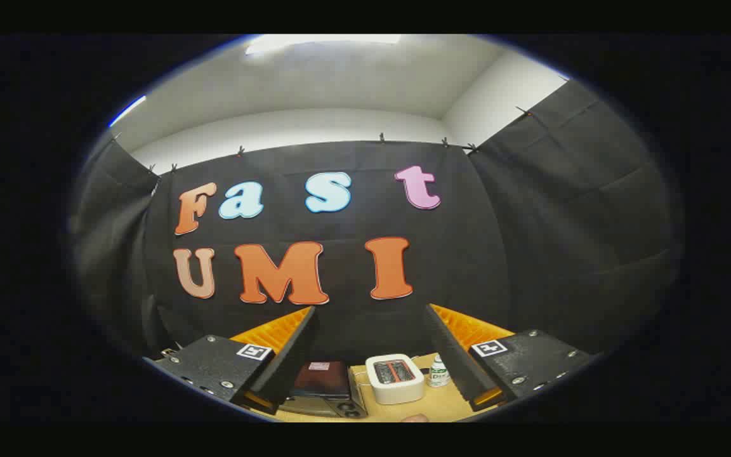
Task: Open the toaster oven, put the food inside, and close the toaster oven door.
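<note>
Gripper [372, 365] raised, fingers spread, holding nothing.
Toaster oven [322, 388] beyond them, beside toaster [395, 378]; approach pending.

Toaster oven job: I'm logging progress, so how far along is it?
Nothing looks done. The hand-held gripper is open, holding nothing, well above the table. The toaster oven sits far below beside a white toaster; whether its door is shut is unclear. Opening, loading and closing remain.

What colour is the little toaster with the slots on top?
White, with dark slots glowing reddish, in the gripper view: the toaster sits beyond the open gripper.
</note>
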